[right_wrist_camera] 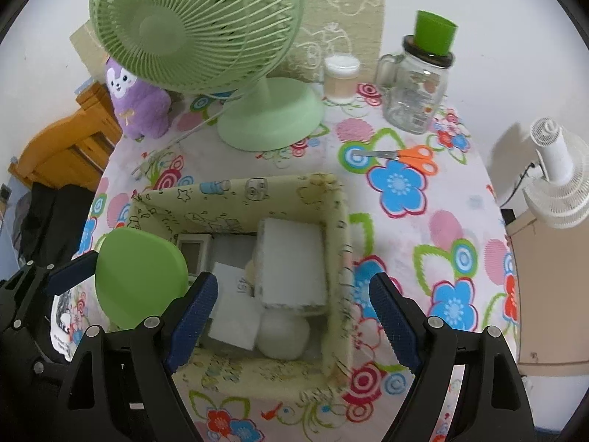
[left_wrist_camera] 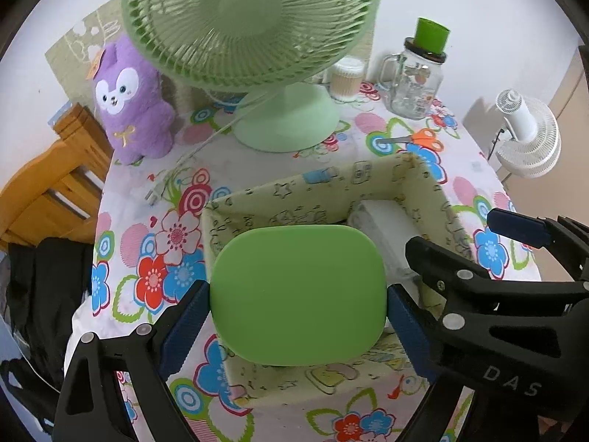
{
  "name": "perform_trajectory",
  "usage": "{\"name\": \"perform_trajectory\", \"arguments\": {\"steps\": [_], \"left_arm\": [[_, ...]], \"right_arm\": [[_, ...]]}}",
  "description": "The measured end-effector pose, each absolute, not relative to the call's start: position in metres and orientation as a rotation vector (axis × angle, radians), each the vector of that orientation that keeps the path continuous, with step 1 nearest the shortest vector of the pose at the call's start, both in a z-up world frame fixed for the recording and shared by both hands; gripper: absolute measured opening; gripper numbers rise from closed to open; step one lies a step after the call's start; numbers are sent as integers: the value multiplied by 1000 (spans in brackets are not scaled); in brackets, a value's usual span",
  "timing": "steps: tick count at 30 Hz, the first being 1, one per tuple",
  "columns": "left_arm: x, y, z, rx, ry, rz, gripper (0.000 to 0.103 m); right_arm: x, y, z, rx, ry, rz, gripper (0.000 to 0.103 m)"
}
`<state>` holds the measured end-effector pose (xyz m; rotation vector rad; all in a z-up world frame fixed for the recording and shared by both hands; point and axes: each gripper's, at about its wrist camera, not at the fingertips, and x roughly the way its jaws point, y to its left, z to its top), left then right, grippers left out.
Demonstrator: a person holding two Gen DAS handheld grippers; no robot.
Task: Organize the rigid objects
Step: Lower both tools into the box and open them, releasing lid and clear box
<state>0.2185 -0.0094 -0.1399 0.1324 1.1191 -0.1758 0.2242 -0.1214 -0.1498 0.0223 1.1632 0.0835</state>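
The left gripper (left_wrist_camera: pixel 298 316) is clamped on a flat green lid (left_wrist_camera: pixel 298 294), its blue pads against both edges, held over the near left part of a fabric box (right_wrist_camera: pixel 338 228) on a flowered tablecloth (right_wrist_camera: pixel 423 250). Just to its right, the right gripper (right_wrist_camera: pixel 291 316) hangs over the box with its jaws spread and nothing between them. Inside the box lie a white block (right_wrist_camera: pixel 291 261), a white ball (right_wrist_camera: pixel 283 335) and some small boxes. Farther off to the right lie orange scissors (right_wrist_camera: pixel 405 156), then a green fan (right_wrist_camera: pixel 206 29), a purple plush toy (left_wrist_camera: pixel 132 99) at the far left, and a glass jar (right_wrist_camera: pixel 416 88) with a green cup (right_wrist_camera: pixel 434 33) on top
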Motion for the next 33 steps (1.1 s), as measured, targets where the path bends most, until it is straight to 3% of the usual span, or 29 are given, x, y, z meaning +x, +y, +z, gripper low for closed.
{"name": "perform_trajectory", "arguments": {"steps": [33], "left_arm": [[249,-30,-186,168,1193,-213,95]], "right_arm": [[224,-152,-168,59,1218,-34,87]]}}
